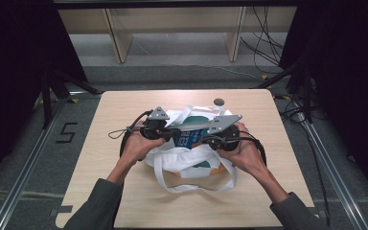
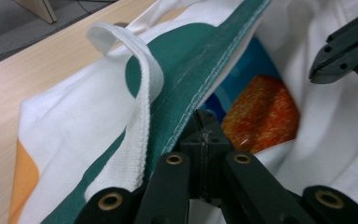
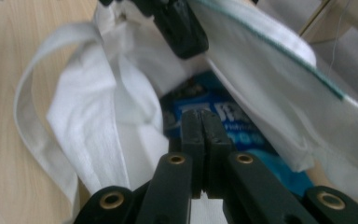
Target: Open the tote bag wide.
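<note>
High view: tote bag [image 1: 187, 158] at centre of the table [image 1: 105, 143], partly hidden under both hands, blue packet [image 1: 188, 139] peeking from its mouth. Left gripper [image 1: 168, 133] and right gripper [image 1: 206, 140] at the bag's opening, jaws pressed together (cloth between them or not, hard to make out). Strap loop [image 1: 191, 188] spilling toward the lower edge. Small grey disc [image 1: 218, 101] near the far edge. Bare wood left and right of the bag.
</note>
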